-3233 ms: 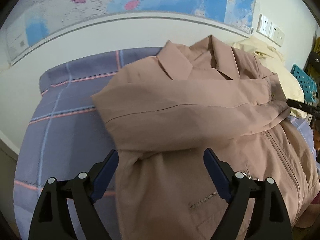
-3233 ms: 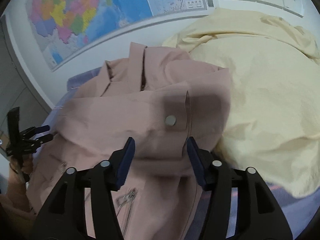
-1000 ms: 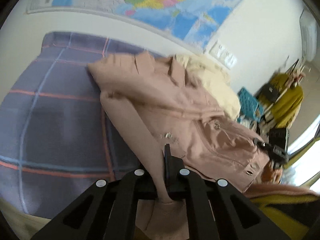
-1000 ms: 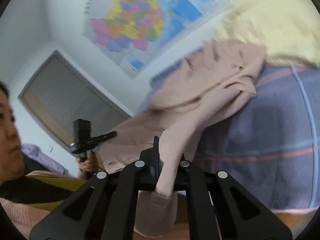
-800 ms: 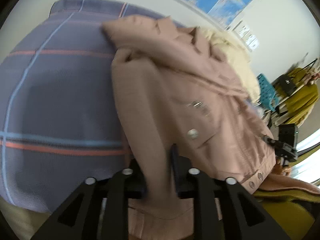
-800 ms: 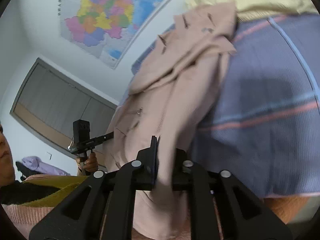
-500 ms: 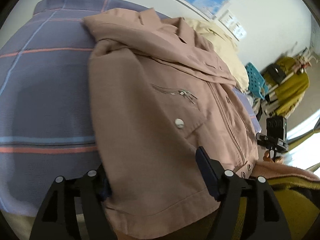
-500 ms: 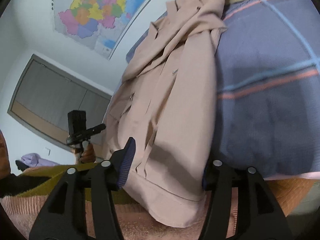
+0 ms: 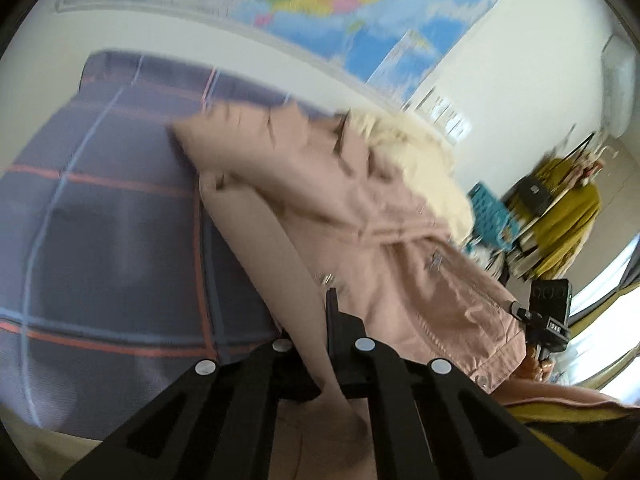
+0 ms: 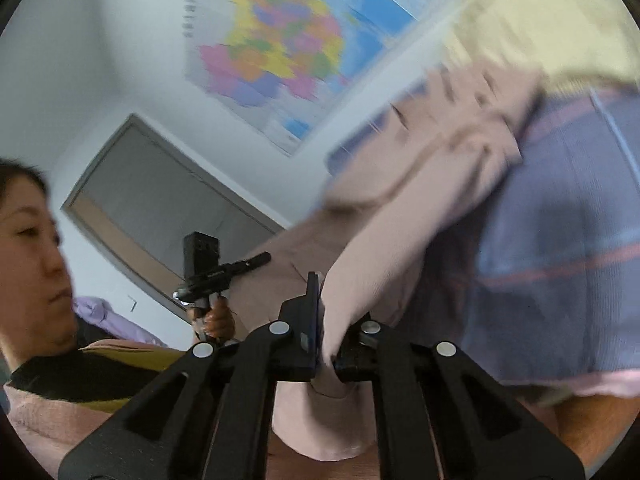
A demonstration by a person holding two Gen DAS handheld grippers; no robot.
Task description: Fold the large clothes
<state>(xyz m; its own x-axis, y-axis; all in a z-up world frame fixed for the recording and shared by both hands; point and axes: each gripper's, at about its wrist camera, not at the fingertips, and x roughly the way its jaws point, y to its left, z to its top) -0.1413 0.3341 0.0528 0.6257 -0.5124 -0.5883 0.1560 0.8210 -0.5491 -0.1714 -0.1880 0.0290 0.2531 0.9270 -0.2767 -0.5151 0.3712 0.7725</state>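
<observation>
Pink jacket lies on the purple plaid bedsheet, collar end toward the wall, hem end toward the person; both views blurred; left gripper has just been closing, its fingers now clamped tight on a fold of jacket hem, cloth running up between them and bunching below; right gripper has just been closing too, fingers pinched on the other hem corner of the jacket, fabric pulled taut from the grip up toward the collar; hem edge hangs below the right fingers; cream garment sits beyond the jacket by the wall, touching its collar side; same cream garment fills the upper right of the right view; map on the wall above the bed; teal basket and a yellow garment on a rack at the far right; in the left view the right gripper shows at the jacket's far hem corner; in the right view the left gripper shows beside the jacket edge, a hand under it; person in a pink and mustard top at lower left.
</observation>
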